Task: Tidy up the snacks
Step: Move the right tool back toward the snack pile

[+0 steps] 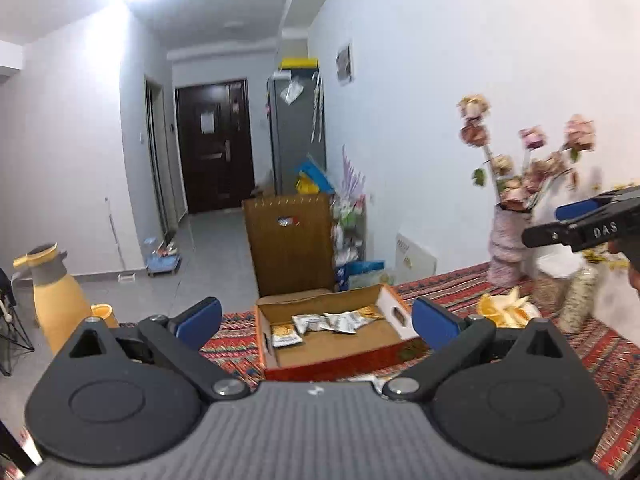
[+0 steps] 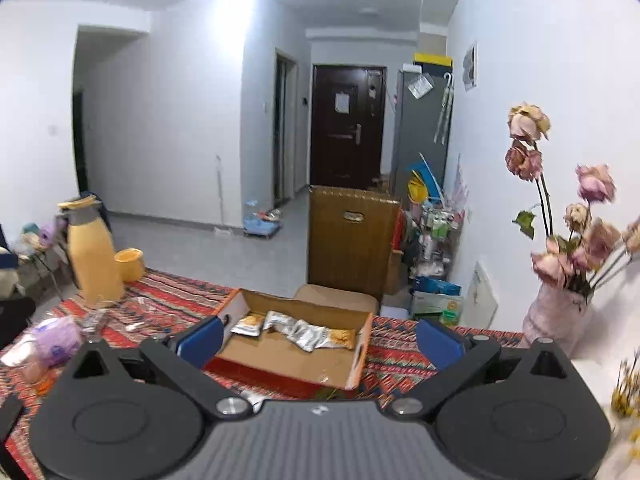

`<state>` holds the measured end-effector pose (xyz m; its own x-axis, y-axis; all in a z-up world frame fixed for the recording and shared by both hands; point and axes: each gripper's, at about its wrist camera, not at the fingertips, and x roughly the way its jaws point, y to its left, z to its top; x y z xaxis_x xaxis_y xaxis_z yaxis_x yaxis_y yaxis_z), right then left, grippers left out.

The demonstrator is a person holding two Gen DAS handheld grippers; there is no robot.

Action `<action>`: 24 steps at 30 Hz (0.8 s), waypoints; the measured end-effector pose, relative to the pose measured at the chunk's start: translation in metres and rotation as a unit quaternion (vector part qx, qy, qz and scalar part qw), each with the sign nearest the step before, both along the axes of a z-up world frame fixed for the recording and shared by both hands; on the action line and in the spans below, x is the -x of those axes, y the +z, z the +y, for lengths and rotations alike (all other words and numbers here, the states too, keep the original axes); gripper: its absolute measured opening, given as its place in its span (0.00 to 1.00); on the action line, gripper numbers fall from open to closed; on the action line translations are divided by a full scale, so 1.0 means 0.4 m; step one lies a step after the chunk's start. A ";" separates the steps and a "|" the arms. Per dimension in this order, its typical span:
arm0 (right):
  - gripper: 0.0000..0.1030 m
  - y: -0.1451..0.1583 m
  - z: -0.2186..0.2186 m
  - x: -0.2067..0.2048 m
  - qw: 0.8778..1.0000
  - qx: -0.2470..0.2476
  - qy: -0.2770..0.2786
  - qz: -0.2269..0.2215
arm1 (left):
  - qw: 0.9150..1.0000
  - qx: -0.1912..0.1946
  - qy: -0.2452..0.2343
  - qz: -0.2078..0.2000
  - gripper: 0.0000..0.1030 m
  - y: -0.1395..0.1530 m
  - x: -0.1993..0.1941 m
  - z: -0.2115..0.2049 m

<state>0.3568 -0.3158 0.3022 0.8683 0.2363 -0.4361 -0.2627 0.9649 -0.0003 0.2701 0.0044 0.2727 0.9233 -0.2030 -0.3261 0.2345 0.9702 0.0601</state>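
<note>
**Both claws open over snack box**

Left claw spread wide, nothing between the blue pads. Right claw same: wide apart, empty. Both hover above the near edge of the cardboard box, which sits on the patterned cloth covering the counter. Snack packets lie in a loose row along the box's far side. Yellow jug at far left of counter, vase of dried roses at right. Brown carton stands behind.
</note>
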 end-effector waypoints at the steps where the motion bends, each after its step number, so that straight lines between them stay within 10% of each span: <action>1: 1.00 -0.015 -0.007 0.037 1.000 -0.006 0.004 -0.005 | 1.000 0.007 -0.002 -0.005 1.00 -0.024 0.035 0.005; 7: 1.00 -0.158 -0.009 0.250 0.998 -0.028 0.021 -0.059 | 0.999 0.004 -0.008 -0.052 1.00 -0.214 0.260 0.020; 15: 1.00 -0.420 0.007 0.484 0.994 -0.083 -0.007 -0.078 | 0.988 -0.097 0.049 -0.109 1.00 -0.480 0.463 -0.037; 24: 1.00 -0.709 0.055 0.566 0.994 -0.065 -0.090 -0.018 | 0.996 -0.059 0.072 -0.011 1.00 -0.648 0.440 0.009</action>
<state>0.1303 -0.2937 0.0185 0.9164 0.1271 -0.3795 -0.0874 0.9889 0.1201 0.0940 0.0081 0.0137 0.9470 -0.0286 -0.3199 0.0901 0.9797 0.1788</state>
